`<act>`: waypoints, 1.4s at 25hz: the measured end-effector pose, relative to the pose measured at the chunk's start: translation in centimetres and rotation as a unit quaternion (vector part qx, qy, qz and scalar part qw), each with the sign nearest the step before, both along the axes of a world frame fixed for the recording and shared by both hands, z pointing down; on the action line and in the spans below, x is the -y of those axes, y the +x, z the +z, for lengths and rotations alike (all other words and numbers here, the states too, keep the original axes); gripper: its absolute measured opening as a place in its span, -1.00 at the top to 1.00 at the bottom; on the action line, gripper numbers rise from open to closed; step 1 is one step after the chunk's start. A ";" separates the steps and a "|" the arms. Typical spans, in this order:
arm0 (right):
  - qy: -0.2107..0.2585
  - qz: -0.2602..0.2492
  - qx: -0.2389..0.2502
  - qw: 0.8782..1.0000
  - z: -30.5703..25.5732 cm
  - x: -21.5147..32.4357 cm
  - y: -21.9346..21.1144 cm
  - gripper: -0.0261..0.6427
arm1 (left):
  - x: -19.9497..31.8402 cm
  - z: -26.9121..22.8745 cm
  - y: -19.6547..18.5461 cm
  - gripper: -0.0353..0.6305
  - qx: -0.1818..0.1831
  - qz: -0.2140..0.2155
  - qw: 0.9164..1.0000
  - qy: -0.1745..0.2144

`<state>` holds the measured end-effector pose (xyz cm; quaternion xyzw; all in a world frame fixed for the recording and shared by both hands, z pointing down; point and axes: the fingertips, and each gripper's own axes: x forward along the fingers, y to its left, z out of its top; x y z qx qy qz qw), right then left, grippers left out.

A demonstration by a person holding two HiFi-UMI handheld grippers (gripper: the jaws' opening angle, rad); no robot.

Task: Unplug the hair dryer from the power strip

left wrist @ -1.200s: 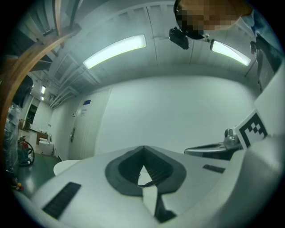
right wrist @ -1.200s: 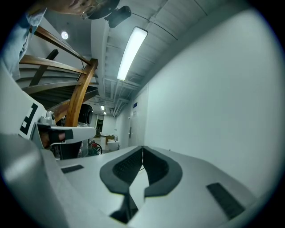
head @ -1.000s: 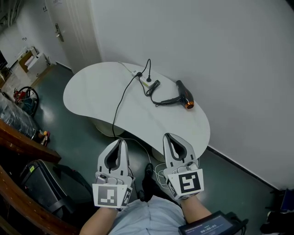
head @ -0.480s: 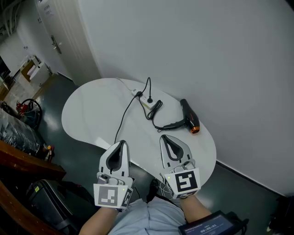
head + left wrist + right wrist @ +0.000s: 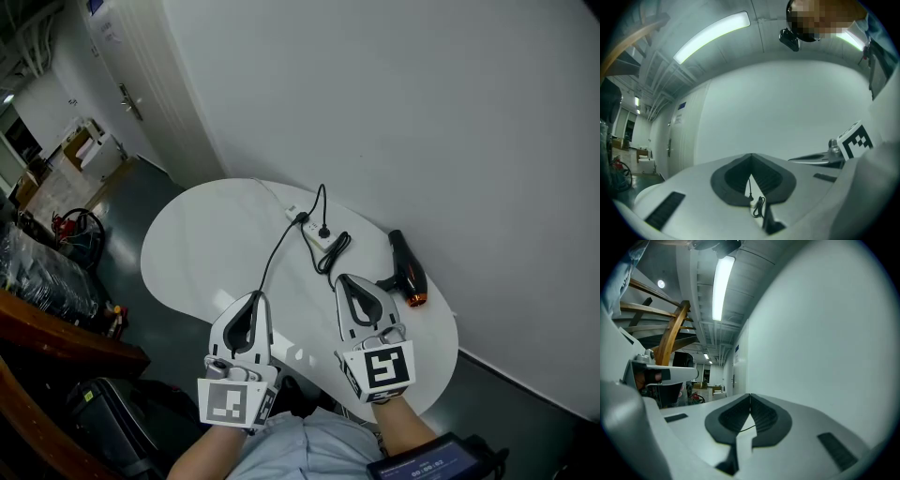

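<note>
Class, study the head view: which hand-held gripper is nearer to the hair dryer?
Right. The right hand-held gripper is just left of the hair dryer in the head view; the left hand-held gripper is farther off on that same side.

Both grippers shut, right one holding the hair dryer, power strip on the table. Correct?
No: the right gripper is shut on nothing. The head view shows the hair dryer lying on the table, apart from both grippers. The rest holds: left gripper shut, power strip on the table.
</note>
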<state>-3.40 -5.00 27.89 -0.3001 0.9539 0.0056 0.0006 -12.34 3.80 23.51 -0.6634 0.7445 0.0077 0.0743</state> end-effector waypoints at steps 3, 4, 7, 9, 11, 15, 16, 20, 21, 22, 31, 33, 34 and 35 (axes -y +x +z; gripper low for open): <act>0.003 0.002 -0.005 1.000 0.0 0.8 -0.7 0.92 | 0.6 0.4 -0.7 0.90 -0.003 0.001 1.000 -0.005; 0.003 0.002 -0.008 1.000 0.1 1.0 -0.9 0.92 | 0.8 0.5 -0.9 0.90 -0.005 0.002 1.000 -0.007; -0.004 0.013 -0.019 1.000 0.9 2.3 -1.4 0.92 | 2.3 1.3 -1.6 0.90 -0.014 0.010 1.000 -0.011; -0.011 0.024 -0.026 0.999 1.6 3.5 -1.9 0.92 | 3.6 1.9 -2.3 0.90 -0.022 0.019 0.999 -0.015; -0.019 0.034 -0.038 0.999 2.4 4.7 -2.4 0.92 | 5.0 2.2 -2.9 0.90 -0.027 0.030 0.999 -0.019; -0.036 0.047 -0.057 0.997 3.9 7.7 -3.5 0.92 | 8.4 2.8 -4.3 0.90 -0.034 0.047 0.998 -0.027; -0.041 0.050 -0.061 0.996 4.3 8.5 -3.8 0.92 | 9.3 3.0 -4.7 0.90 -0.038 0.051 0.997 -0.031; -0.056 0.055 -0.078 0.994 5.6 11.0 -5.9 0.92 | 12.3 3.4 -6.5 0.90 -0.049 0.066 0.996 -0.038; -0.059 0.056 -0.081 0.993 6.0 11.6 -6.3 0.91 | 13.0 3.5 -6.8 0.90 -0.052 0.071 0.995 -0.037; -0.062 0.057 -0.083 0.993 6.5 12.4 -6.6 0.91 | 13.7 3.7 -6.9 0.90 -0.057 0.074 0.995 -0.038; -0.130 0.051 -0.116 0.983 14.2 16.8 -8.9 0.86 | 19.1 9.2 -8.9 0.90 -0.098 0.086 0.986 -0.106; -0.147 0.049 -0.121 0.980 16.0 17.3 -9.6 0.80 | 19.8 10.5 -9.6 0.90 -0.109 0.085 0.983 -0.121; -0.155 0.049 -0.124 0.979 16.9 17.6 -9.9 0.78 | 20.2 11.2 -10.0 0.90 -0.114 0.083 0.982 -0.127; -0.162 0.049 -0.129 0.977 17.7 18.0 -10.2 0.74 | 20.5 11.8 -10.3 0.90 -0.120 0.082 0.980 -0.135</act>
